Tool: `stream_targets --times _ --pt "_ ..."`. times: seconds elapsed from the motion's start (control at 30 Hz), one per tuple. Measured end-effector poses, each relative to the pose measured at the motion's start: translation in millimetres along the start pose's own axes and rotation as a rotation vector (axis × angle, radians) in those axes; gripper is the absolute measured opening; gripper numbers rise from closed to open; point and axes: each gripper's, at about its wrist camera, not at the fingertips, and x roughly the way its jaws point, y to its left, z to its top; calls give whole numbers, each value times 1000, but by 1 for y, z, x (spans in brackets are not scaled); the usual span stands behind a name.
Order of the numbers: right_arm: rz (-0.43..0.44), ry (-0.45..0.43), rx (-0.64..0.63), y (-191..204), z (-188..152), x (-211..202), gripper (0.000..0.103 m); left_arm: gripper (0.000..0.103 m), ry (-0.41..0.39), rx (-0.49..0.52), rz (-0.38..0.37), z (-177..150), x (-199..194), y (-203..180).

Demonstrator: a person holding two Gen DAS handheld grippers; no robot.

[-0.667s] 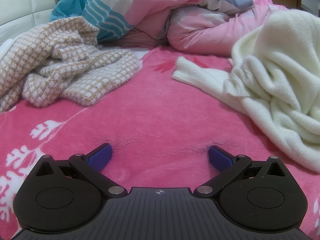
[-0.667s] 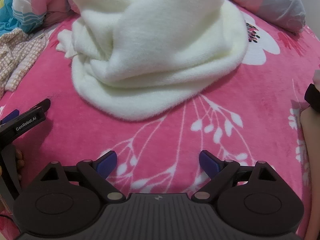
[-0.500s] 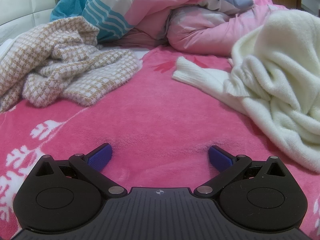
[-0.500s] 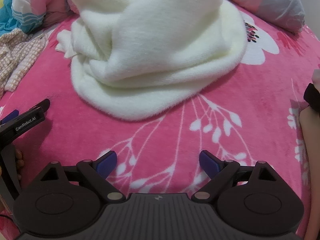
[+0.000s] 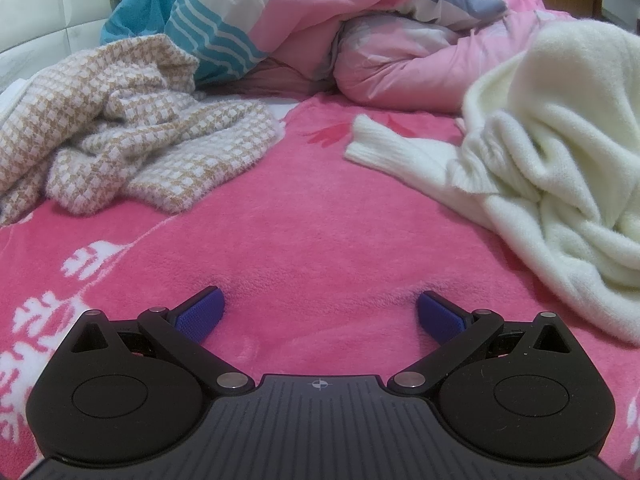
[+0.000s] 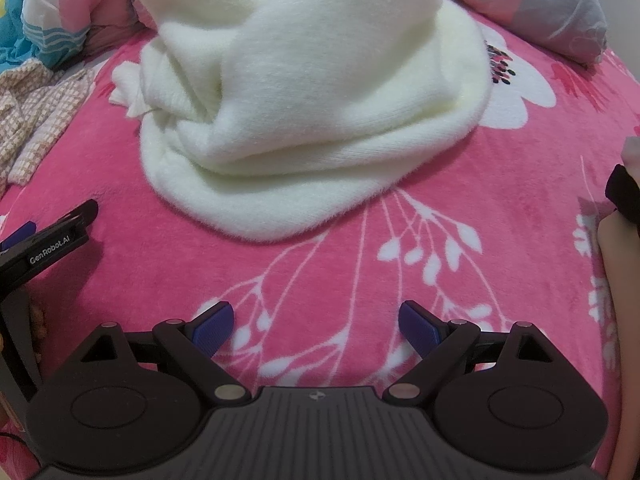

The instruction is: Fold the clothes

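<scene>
Cream sweater point(image 6: 304, 92) sits heaped in the middle of the pink floral blanket point(image 6: 460, 208), unfolded, one ribbed cuff point(image 5: 384, 146) sticking out toward the checked garment point(image 5: 132, 140) on the far left.

Change over the last fraction of a second: almost nothing. Left view is identical. In the right view the heap sits a hair lower in frame than before, so the right gripper point(image 6: 316, 322) has drifted slightly, not a real approach.

Tool state:
- left gripper point(image 5: 318, 314): jaws spread wide, nothing between them, blue pads point(image 5: 200, 312) low over bare blanket
- right gripper: same, spread and empty, aimed at the near hem of the sweater, clear of it

The left gripper's arm also shows at the left edge of the right view, well short of the fabric.

Read: task has effectively not started. No contact with either garment, no grasp. Looks like a pause before the first pick. Likely next job is to spread the sweater flat; the exposed cuff and the near hem are the obvious grab points. Fabric is thick and fluffy, so a shallow pinch may slip.

Rumpled duvet point(image 5: 360, 28) at the back is not in play.
</scene>
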Motion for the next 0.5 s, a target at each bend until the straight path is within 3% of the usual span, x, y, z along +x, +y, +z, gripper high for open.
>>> stream_targets --times 0.23,0.5 --pt "-1 -6 19 -8 4 -1 92 103 9 5 -1 2 -1 1" --pt "-15 -13 21 -17 14 -19 92 103 186 62 16 28 -9 -6"
